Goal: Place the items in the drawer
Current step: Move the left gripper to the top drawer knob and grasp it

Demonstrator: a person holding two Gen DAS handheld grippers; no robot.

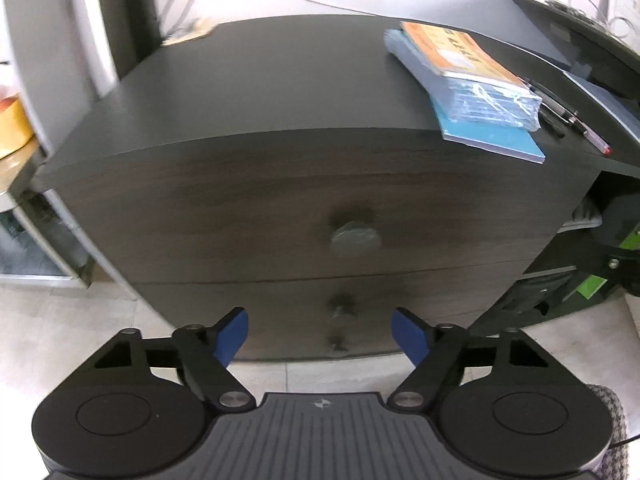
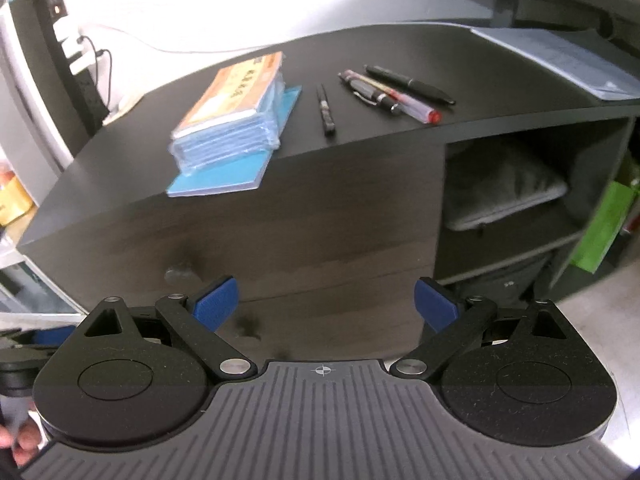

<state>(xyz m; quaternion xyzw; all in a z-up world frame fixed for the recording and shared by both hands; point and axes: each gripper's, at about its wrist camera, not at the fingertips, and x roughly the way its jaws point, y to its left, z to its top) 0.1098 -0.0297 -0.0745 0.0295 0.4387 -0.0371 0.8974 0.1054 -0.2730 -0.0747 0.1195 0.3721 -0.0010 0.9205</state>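
Left wrist view: top drawer (image 1: 280, 208) shut, its round knob (image 1: 355, 236) ahead of the left gripper (image 1: 320, 334), which is spread wide, empty. Wrapped booklet stack (image 2: 232, 112) on a blue notebook (image 2: 224, 178) and pens (image 2: 384, 90) lie on the matte dark wood-grain top. Right gripper (image 2: 326, 304) likewise agape, empty (items out; pinching the knob seems next).

Floor before the drawers (image 1: 280, 208) lies bare, so the top knob (image 1: 355, 236) is open to approach; the desktop's (image 2: 168, 128) left half is free, books (image 2: 236, 116) and pens (image 2: 384, 88) crowd the right
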